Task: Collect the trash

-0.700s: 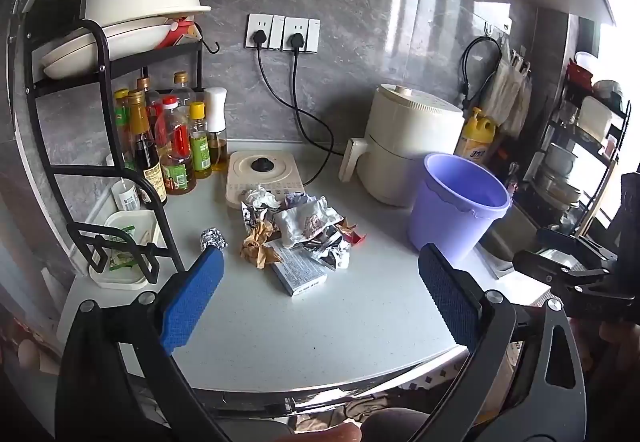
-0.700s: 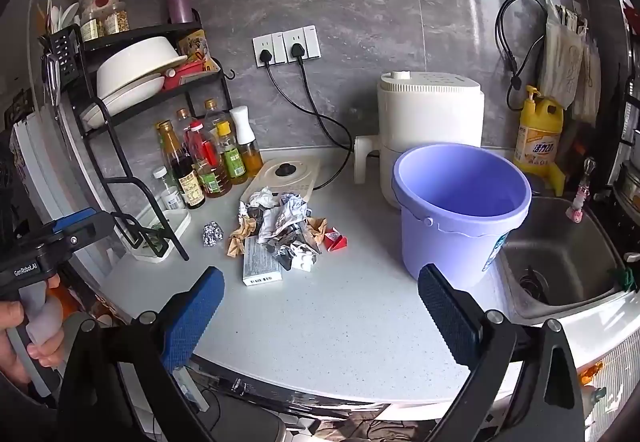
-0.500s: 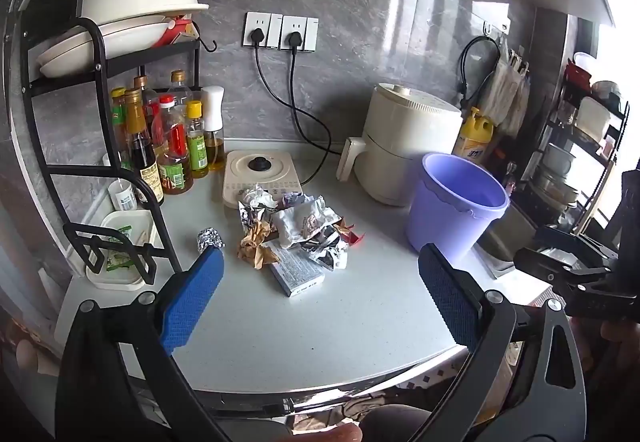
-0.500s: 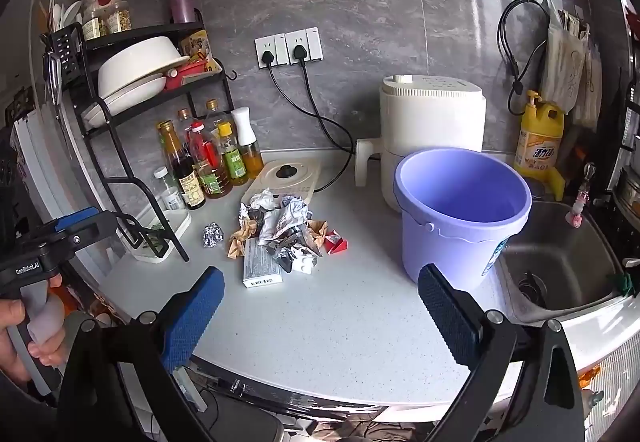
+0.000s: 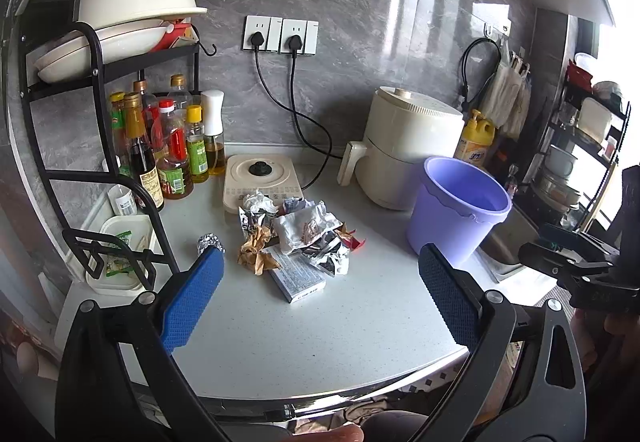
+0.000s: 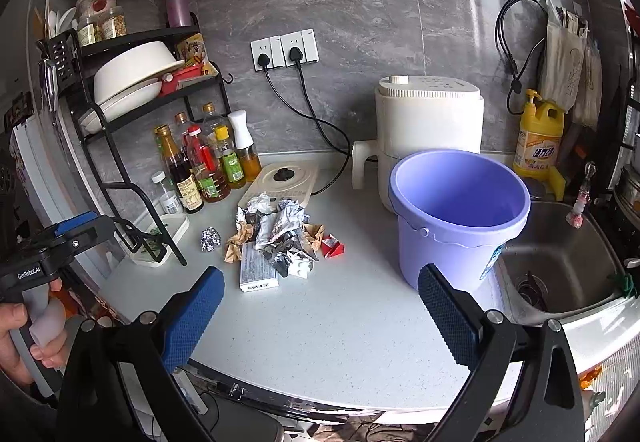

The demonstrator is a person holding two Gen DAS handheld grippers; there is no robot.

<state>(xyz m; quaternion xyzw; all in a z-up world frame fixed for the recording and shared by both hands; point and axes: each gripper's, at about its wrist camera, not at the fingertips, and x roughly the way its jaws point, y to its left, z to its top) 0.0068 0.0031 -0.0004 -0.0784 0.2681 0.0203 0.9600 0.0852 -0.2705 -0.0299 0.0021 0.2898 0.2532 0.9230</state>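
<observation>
You are holding the left claw [image 5: 320, 288] wide open above the near edge of the worktop [image 5: 320, 342], with nothing between its blue pads [image 5: 192, 300]. Reading from the left, a black rack [image 5: 100, 145] is carrying bowls above and sauce bottles [image 5: 168, 145] below. Just right of it a foil ball [image 5: 209, 243] is lying alone on the worktop, near the pile of crumpled trash [image 5: 298, 232], which is sitting mid-worktop with a flat carton [image 5: 298, 278] at its near side. Behind the pile a cream hotplate [image 5: 260, 177] is resting against the wall. Further right the purple bucket [image 5: 456, 213] is standing upright, well apart from the trash, in front of a white appliance [image 5: 412, 153]. You are keeping the right claw [image 6: 320, 312] spread open too, empty, facing the bucket [image 6: 458, 217] and the sink [image 6: 560, 262] at the far right.
</observation>
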